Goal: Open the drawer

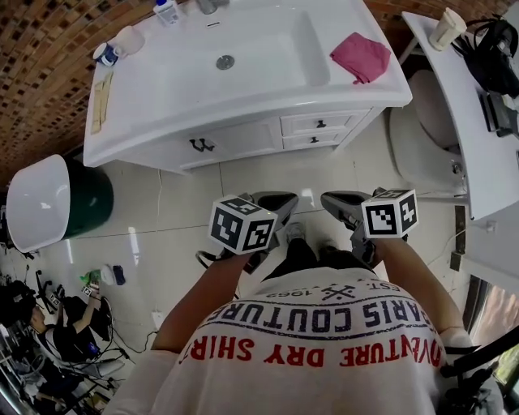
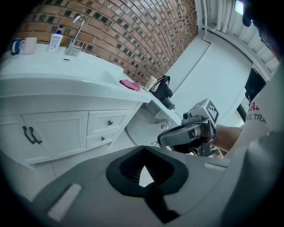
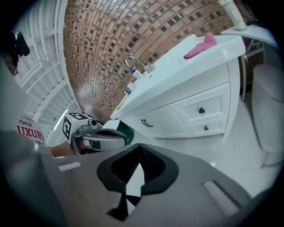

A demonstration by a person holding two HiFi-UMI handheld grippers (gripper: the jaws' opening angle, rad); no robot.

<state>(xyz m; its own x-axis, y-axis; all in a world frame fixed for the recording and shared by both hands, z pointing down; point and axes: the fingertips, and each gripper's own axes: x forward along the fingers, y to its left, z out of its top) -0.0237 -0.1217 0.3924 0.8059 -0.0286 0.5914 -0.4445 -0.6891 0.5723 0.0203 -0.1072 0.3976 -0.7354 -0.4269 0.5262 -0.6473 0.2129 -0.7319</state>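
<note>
A white vanity (image 1: 243, 138) stands ahead with two shut drawers at its right end. The upper drawer (image 1: 321, 123) and the lower drawer (image 1: 318, 139) each carry a small dark knob. The left gripper view shows the same pair, upper drawer (image 2: 110, 123) and lower drawer (image 2: 103, 138), as does the right gripper view, upper drawer (image 3: 202, 110) and lower drawer (image 3: 205, 128). My left gripper (image 1: 278, 201) and right gripper (image 1: 340, 201) hang side by side over the floor tiles, well short of the vanity. Both are shut with nothing held.
A pink cloth (image 1: 361, 57) lies on the counter's right end, mugs (image 1: 122, 44) and a soap bottle (image 1: 167, 10) at its back. A toilet (image 1: 422, 146) stands right of the vanity, a white shelf (image 1: 474, 105) beyond it. A white-and-green bin (image 1: 49, 203) sits left.
</note>
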